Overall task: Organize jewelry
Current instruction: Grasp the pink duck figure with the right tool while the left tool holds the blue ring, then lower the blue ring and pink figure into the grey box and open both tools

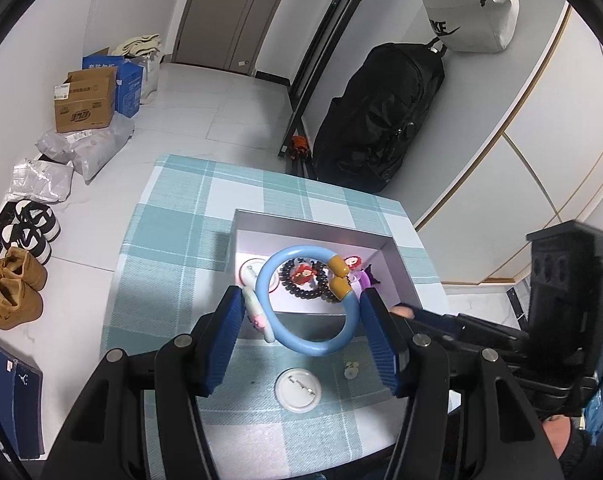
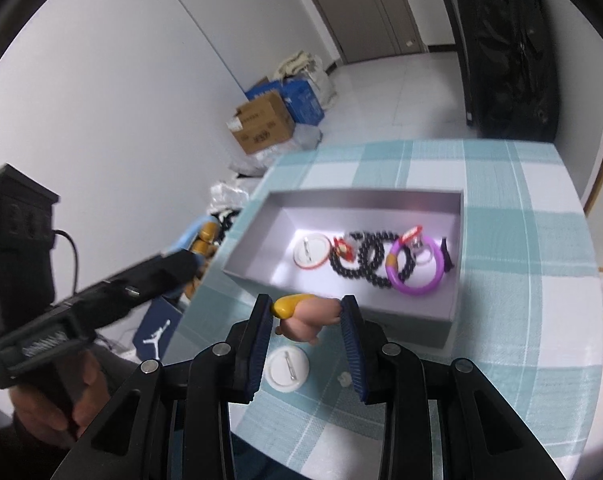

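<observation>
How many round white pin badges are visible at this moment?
2. One pin badge lies back-up on the checked cloth in front of the box; the other sits inside the box at its left end. More may hide under the beads.

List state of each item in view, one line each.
left tool: shut on blue bracelet
blue bracelet: held above box edge
right tool: shut on pink figurine
pink figurine: held near box front wall
grey box: open, jewelry inside
purple bracelet: in box
black bead string: in box
white badge: on tablecloth, pin side up

Left tool [image 1: 301,320] and right tool [image 2: 306,320] each clamp something, raised.
</observation>
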`<state>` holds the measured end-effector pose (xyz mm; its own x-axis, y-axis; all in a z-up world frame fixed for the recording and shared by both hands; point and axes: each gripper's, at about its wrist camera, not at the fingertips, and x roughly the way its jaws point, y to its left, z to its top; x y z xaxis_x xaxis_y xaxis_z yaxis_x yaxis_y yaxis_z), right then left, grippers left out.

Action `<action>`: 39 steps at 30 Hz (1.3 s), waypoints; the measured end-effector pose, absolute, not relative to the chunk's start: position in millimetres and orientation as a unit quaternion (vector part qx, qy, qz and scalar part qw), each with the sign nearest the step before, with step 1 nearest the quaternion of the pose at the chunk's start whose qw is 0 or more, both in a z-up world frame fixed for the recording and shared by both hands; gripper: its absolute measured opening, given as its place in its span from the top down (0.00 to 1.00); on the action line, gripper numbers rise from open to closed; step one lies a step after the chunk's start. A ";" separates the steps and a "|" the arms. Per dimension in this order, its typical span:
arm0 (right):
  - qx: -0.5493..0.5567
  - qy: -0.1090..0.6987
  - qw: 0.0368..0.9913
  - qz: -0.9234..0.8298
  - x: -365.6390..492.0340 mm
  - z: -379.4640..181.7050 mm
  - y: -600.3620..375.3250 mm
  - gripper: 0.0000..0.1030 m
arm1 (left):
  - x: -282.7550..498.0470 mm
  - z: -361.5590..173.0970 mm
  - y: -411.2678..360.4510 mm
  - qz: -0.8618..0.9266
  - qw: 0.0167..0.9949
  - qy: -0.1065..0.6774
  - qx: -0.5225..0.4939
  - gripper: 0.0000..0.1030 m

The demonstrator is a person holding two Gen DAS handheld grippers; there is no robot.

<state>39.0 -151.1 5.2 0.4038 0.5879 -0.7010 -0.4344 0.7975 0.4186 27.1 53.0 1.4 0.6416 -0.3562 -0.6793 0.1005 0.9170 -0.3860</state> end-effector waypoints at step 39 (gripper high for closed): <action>0.132 0.437 0.836 0.304 106.3 17.8 -183.3 0.68 | 99.5 -19.5 19.8 -0.137 0.864 0.451 -0.179 0.47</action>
